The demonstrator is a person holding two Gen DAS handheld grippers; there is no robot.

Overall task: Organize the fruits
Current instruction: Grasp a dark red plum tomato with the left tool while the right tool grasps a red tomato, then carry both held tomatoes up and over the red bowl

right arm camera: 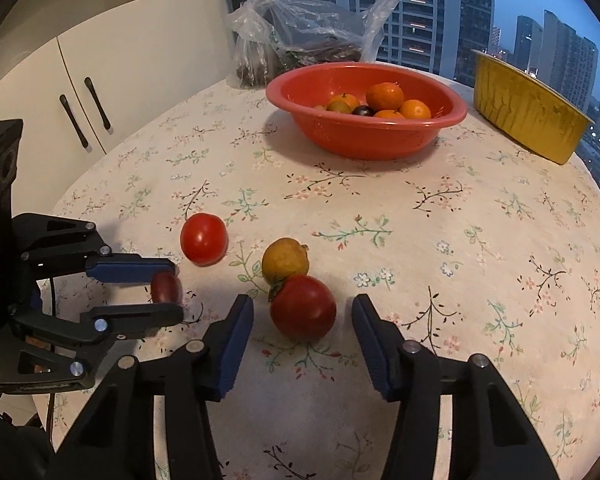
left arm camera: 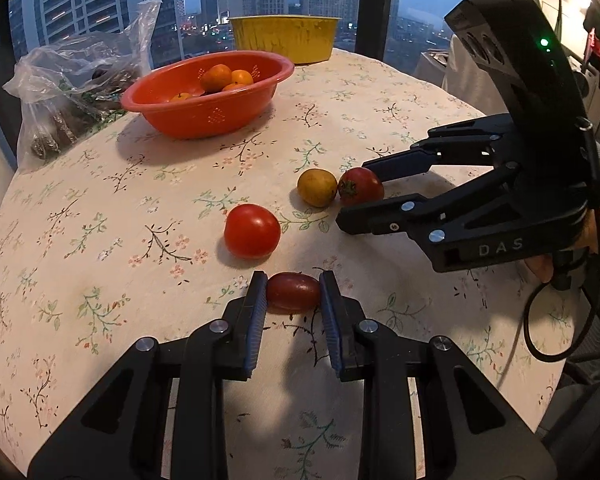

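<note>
My left gripper [left arm camera: 293, 290] is shut on a small dark red oval tomato [left arm camera: 293, 293] at the table surface; it also shows in the right wrist view [right arm camera: 166, 289]. My right gripper [right arm camera: 303, 312] is open around a red tomato with a green stem [right arm camera: 303, 307], which touches a yellow-green fruit [right arm camera: 285, 261]. In the left wrist view the right gripper [left arm camera: 354, 191] straddles that tomato [left arm camera: 360, 185] beside the yellow-green fruit [left arm camera: 317, 187]. Another red tomato [left arm camera: 252, 231] lies loose. A red bowl [left arm camera: 156, 101] holds several oranges [left arm camera: 217, 77].
A yellow bowl [left arm camera: 284, 40] stands at the far table edge by the window. A clear plastic bag [left arm camera: 72, 80] of dark produce sits left of the red bowl. The round table has a floral cloth [left arm camera: 120, 200]. White cabinets [right arm camera: 100, 80] stand beyond the table.
</note>
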